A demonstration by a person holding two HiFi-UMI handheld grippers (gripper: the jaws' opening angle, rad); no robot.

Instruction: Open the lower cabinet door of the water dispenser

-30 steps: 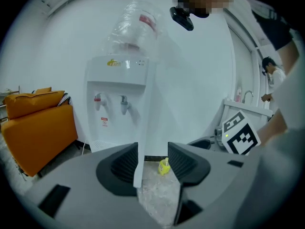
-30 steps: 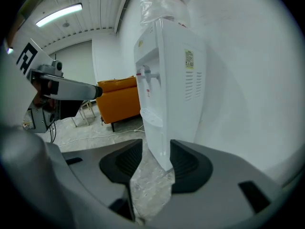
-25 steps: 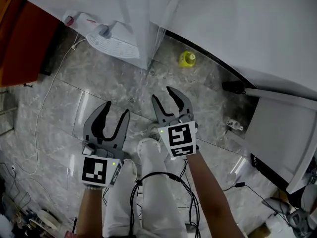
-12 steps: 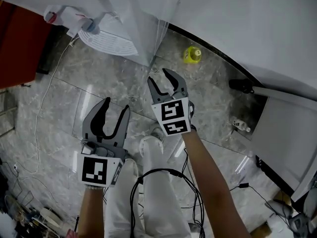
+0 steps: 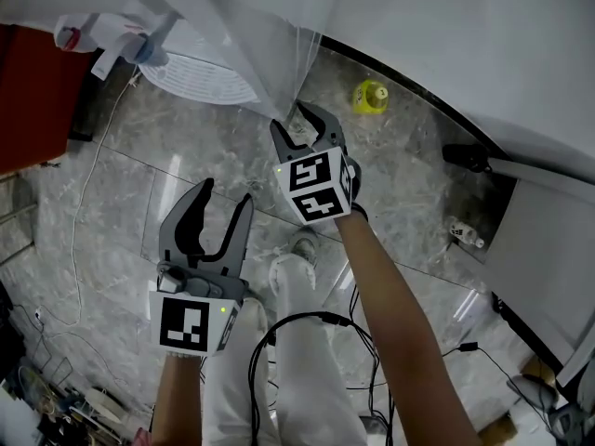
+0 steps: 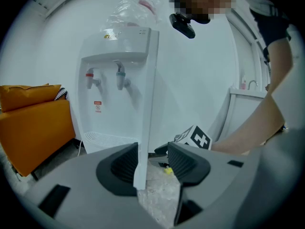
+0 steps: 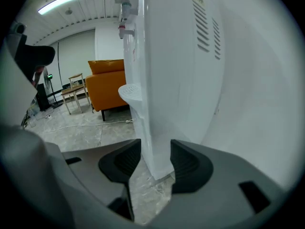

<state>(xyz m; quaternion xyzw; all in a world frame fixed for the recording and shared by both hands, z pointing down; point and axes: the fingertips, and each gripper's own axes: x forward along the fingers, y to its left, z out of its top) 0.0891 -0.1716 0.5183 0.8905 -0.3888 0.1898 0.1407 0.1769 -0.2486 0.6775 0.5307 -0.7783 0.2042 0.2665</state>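
Water dispenser [image 6: 114, 109] upright, taps [image 6: 119, 75] toward eight o'clock overhead. Left gripper [image 5: 210, 214] spread, empty; right gripper [image 5: 310, 128], jaws just widened, at its corner. Side vents [image 7: 207, 27] show only in right gripper view.

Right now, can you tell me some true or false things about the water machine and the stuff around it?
The water dispenser stands upright. True.
The left gripper has its jaws apart, holding nothing. True.
A yellow object lies on the floor. True.
The sofa beside the water dispenser is blue. False: it is orange.
Both taps are red. False: one is red, the other blue.
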